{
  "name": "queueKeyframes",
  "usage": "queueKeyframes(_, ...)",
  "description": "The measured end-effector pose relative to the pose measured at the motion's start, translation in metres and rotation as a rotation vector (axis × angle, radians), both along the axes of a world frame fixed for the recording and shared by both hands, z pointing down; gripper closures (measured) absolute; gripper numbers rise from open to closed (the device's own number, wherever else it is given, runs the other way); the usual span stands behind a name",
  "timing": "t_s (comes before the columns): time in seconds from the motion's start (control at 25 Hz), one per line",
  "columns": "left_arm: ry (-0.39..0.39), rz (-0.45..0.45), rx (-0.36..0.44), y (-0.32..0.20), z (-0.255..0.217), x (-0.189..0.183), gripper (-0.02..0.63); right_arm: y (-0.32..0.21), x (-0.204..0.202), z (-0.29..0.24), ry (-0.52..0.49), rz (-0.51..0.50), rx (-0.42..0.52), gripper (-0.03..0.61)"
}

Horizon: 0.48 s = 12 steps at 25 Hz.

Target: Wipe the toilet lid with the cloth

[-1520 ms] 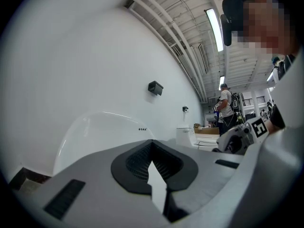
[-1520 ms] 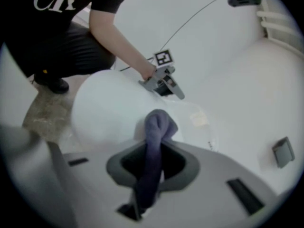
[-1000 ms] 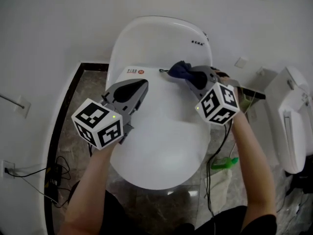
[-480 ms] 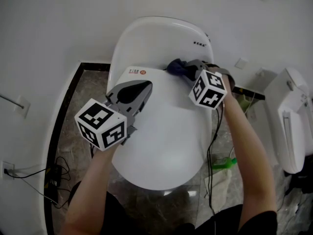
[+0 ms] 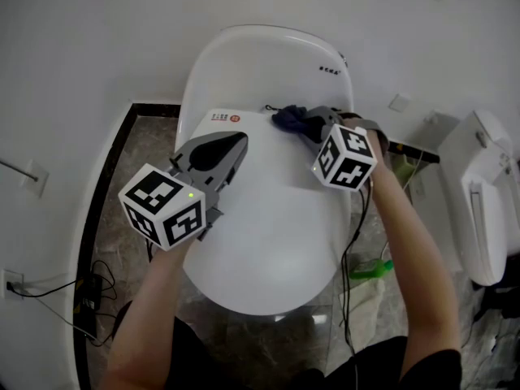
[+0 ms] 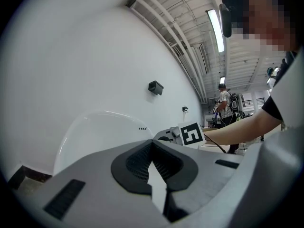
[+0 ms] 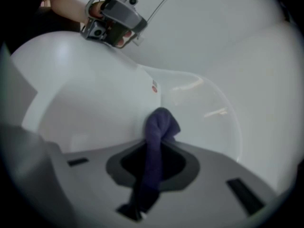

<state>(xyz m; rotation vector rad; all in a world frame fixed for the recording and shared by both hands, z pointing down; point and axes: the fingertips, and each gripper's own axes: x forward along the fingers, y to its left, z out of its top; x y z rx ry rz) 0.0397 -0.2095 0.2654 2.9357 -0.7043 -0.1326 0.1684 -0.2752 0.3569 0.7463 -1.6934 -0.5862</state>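
The right gripper [image 5: 307, 123] clamps the dark blue cloth [image 5: 289, 119] between its 2 jaws at the rear edge of the toilet lid [image 5: 268, 218], seemingly touching it. The cloth looks soft, light and limp, so gripping a bunched fold suits it. The left gripper [image 5: 232, 145] hovers closed and empty.

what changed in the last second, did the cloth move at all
The right tool, shut on the cloth, pushed it toward the back of the toilet lid, then drew it slightly forward, ending a little further to the person's left. The left tool stayed shut and empty over the lid's left side.
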Motion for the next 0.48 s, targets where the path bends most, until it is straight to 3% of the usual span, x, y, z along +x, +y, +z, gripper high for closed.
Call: queueKeyframes(0.48, -0.005, -0.014, -0.018, -0.005, 0.002, -0.002, 0.6, 0.034, -0.012, -0.003, -0.018, -0.038, 0.02, 0.506)
